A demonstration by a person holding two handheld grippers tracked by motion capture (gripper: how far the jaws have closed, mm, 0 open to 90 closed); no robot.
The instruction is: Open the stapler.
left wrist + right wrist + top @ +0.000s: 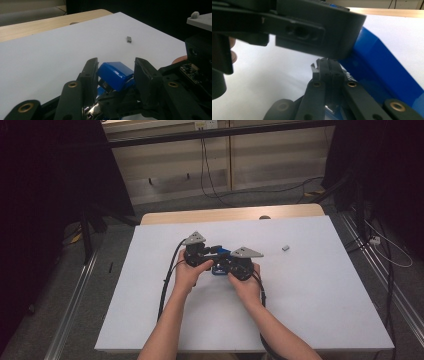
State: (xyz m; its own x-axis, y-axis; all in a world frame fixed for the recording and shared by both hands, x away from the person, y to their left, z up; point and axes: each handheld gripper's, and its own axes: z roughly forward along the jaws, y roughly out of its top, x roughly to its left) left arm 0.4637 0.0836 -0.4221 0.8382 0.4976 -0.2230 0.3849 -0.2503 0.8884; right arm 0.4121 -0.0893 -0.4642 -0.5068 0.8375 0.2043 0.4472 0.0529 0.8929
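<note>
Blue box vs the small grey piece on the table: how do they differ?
The blue box sits between the left gripper jaws; the small grey piece lies alone, untouched. The blue box is glossy blue and far larger; the grey piece is dull grey and tiny. Both are blocky, over the white tabletop.

Lighting dim overall; far and side surroundings nearly black. White table top [310, 285] evenly lit, shadows soft. Right gripper view: near black casing [312, 27] blurred, probably too close to focus. No glare.

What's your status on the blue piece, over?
Left gripper clamped on the blue block. Right gripper shut, tips against its underside. Small grey piece lies apart, not in the way.
</note>
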